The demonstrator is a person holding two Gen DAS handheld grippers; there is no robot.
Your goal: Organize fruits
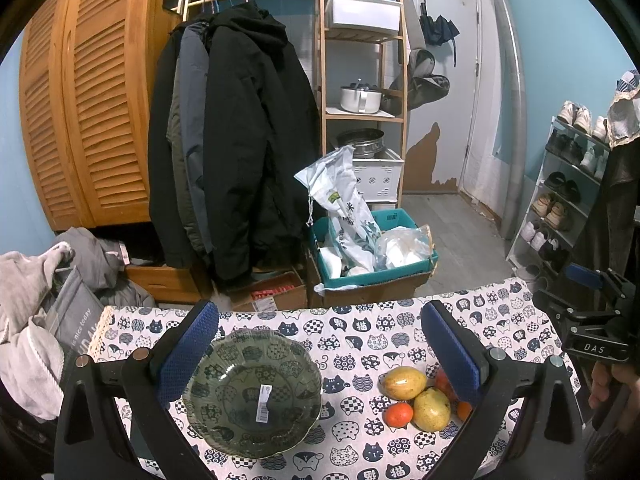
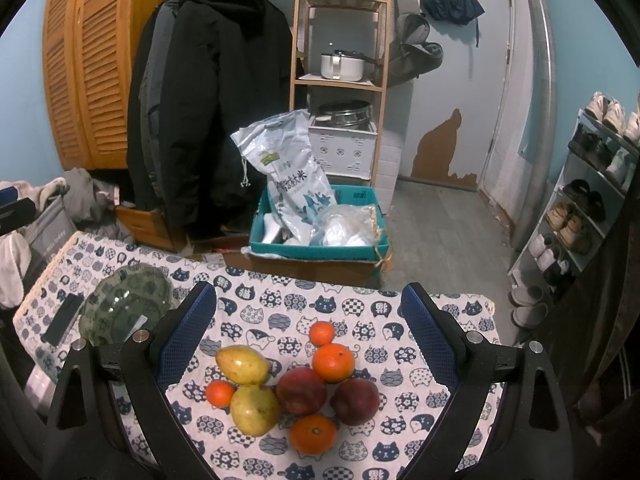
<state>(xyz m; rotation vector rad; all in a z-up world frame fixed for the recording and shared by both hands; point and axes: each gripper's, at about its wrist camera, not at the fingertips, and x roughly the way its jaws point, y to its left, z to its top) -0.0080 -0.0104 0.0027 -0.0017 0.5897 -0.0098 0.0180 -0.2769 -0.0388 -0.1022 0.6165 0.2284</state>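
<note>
Heaped touching on the worktop (image 2: 280, 292) right of the empty glass bowl (image 2: 124, 304): firm, smooth, roll-prone pears (image 2: 242, 364), apples (image 2: 301, 390) and softer oranges (image 2: 333, 362), best pinched gently across the middle; left tool (image 1: 320, 356) and right tool (image 2: 310, 344) spread wide, holding nothing.

Bowl (image 1: 256, 394) on table's (image 2: 352, 300) left, fruit pile (image 2: 294, 390) to its right

Left gripper's finger (image 1: 452, 356) hides some fruit; bowl label (image 1: 264, 404) unreadable.
</note>
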